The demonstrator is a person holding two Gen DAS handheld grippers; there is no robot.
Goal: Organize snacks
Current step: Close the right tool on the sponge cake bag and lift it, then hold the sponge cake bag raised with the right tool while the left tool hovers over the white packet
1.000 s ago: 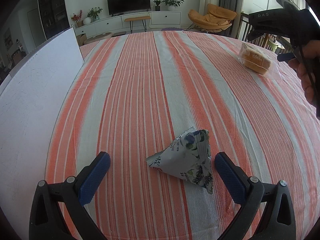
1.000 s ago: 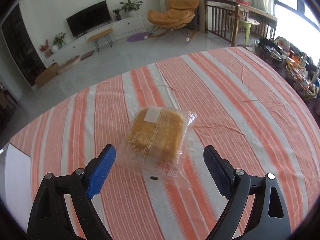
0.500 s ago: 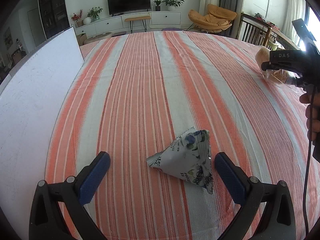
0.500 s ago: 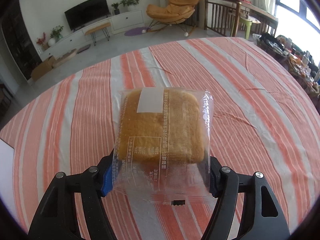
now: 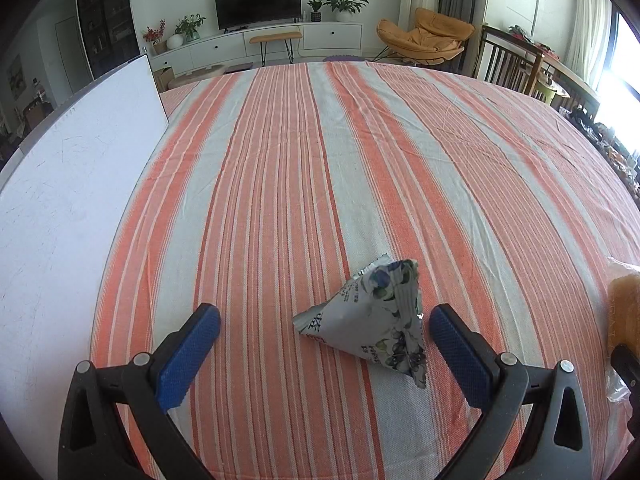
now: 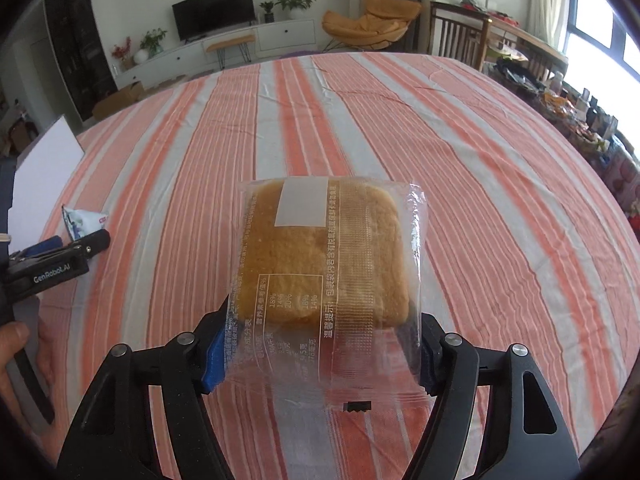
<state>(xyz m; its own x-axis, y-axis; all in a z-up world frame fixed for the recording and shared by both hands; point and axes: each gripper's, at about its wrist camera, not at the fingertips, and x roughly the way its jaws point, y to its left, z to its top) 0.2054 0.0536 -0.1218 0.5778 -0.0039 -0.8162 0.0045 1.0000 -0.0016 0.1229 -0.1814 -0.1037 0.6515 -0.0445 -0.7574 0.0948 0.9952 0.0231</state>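
Wrapped sponge cake [image 6: 324, 252]: clamped across lower edges between right gripper [image 6: 320, 356] pads. Light, soft, crushable, slick film; gentle side grip advised. Triangular pouch [image 5: 370, 316]: loose between left gripper [image 5: 320, 344] jaws, spread wide.

— Where are we, then?

— In a home, in an open living and dining room. Beyond our table with its orange-and-grey striped tablecloth [image 5: 320, 168] we see a flat television [image 5: 258, 2] over a long white media cabinet [image 5: 272, 42], with potted plants [image 5: 344, 0] on top.

— Anything else homely?

— An orange lounge chair [image 5: 424, 42] on the pale floor, wooden dining chairs [image 6: 456, 34] by the bright window [image 6: 592, 20], and a dark glass-fronted cabinet [image 5: 106, 16] at the left wall.
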